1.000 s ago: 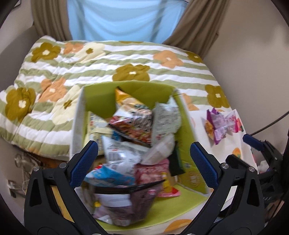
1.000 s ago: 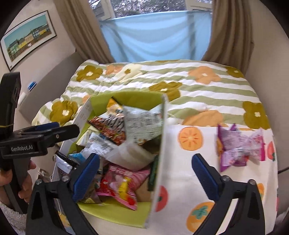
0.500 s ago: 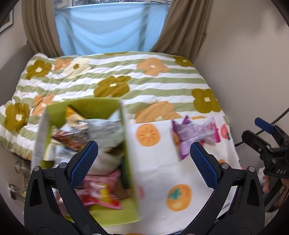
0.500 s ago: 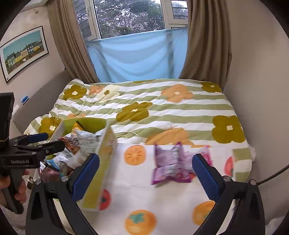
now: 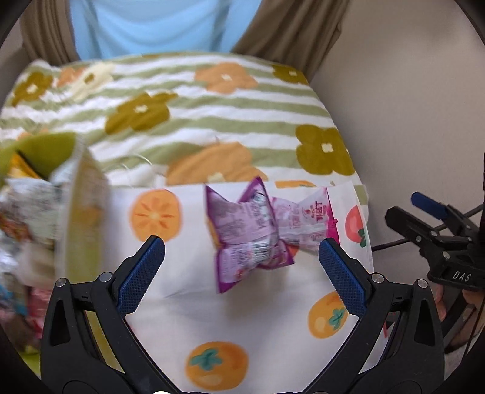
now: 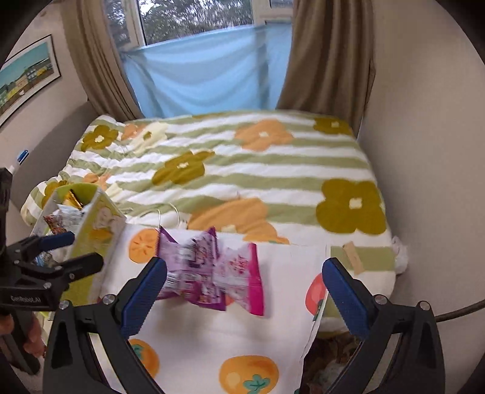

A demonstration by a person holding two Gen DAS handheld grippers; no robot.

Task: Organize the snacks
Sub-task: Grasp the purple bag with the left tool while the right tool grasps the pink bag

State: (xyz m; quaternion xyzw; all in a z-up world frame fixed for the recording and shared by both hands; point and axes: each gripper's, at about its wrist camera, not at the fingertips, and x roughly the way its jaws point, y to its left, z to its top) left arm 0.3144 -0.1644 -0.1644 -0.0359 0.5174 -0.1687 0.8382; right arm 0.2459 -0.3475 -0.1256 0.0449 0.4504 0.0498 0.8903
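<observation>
Purple snack packet (image 5: 248, 230) and pink snack packet (image 5: 306, 221) crumpled, overlapping on persimmon-print cloth (image 5: 242, 309); left tool (image 5: 241, 263) and right tool (image 6: 244, 282) both spread wide, empty

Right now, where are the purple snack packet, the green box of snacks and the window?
purple snack packet (image 5: 242, 230), left wrist view, its middle
green box (image 6: 100, 233), right wrist view, its side wall
window (image 6: 197, 15), right wrist view, the glass

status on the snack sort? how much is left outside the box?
Mostly done: the green box is already stuffed with snack packets. In hand: nothing; left gripper and right gripper are both open and empty. Left: the purple packet and pink packet on the persimmon-print cloth, outside the box.
</observation>
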